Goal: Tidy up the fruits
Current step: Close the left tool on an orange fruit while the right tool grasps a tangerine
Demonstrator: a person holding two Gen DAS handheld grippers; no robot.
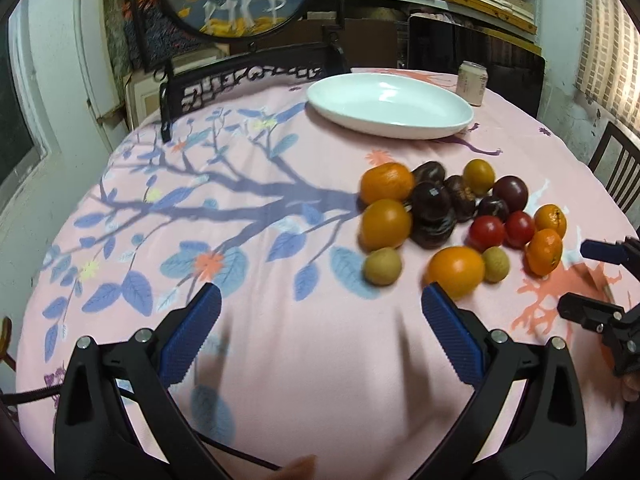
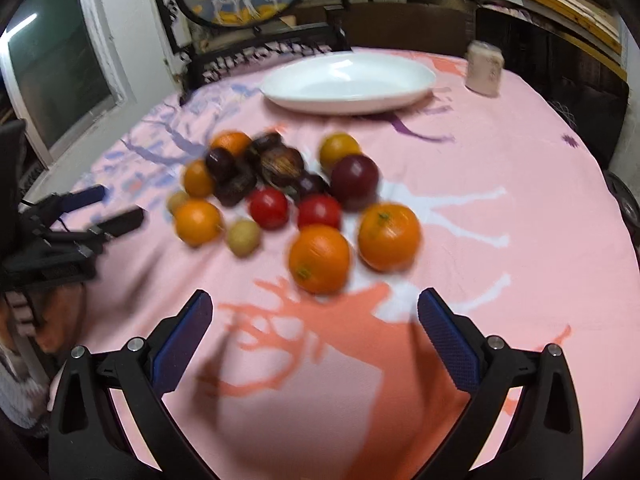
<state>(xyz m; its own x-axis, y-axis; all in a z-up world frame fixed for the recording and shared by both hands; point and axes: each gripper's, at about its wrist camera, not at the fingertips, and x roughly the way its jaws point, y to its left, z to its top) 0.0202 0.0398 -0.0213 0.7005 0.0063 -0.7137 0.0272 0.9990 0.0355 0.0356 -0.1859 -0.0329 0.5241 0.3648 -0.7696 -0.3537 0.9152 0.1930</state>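
Tablecloth (image 1: 304, 344): pink; printed with a purple-blue branch, blue leaves, coral flower and coral antler-like shapes.
Plate (image 1: 400, 124): plain white, far side.
Can (image 1: 473, 82): pale beige-pink, far right.
Oranges (image 2: 320, 258): bright orange, nearest two with green stem spots.
Tomatoes (image 1: 486, 233): red.
Plums (image 1: 510, 193): dark purple-maroon.
Small round fruits (image 1: 382, 266): yellow-green.
Left gripper (image 1: 320, 306): black frame, blue textured pads.
Right gripper (image 2: 314, 304): same black and blue.
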